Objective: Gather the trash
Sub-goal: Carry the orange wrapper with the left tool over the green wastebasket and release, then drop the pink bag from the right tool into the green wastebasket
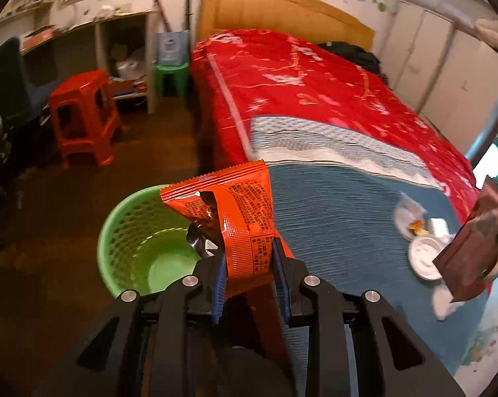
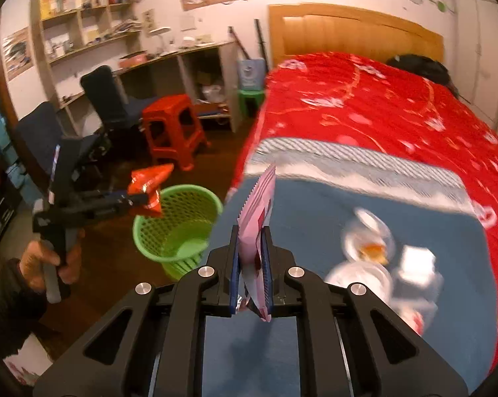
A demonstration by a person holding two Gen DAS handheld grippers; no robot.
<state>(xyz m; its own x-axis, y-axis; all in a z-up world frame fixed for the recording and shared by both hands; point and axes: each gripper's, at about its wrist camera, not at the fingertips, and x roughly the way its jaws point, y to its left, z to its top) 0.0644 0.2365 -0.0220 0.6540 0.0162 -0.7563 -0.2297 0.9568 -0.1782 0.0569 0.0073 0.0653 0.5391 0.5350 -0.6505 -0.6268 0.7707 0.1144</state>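
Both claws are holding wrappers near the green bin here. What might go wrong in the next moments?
1. The orange wrapper in the left claw hangs near the rim of the green basket, partly over the bed edge; released now, it may miss.
2. The pink wrapper in the right claw is over the blue cover, away from the basket.
3. The white lids and scraps on the bed could get knocked.

Two tongs, each clamping one wrapper: one orange wrapper [image 1: 240,205] and one pink wrapper [image 2: 257,218]. One green basket [image 1: 129,228] on the floor. Plastic stools: one red stool [image 2: 172,129], one green stool [image 2: 249,97]. Two dark chairs [image 2: 108,97]. Near the bed's [image 2: 381,125] foot edge: one clear container [image 2: 369,238] and one white lid [image 1: 424,256]; further white litter is too blurred to count.
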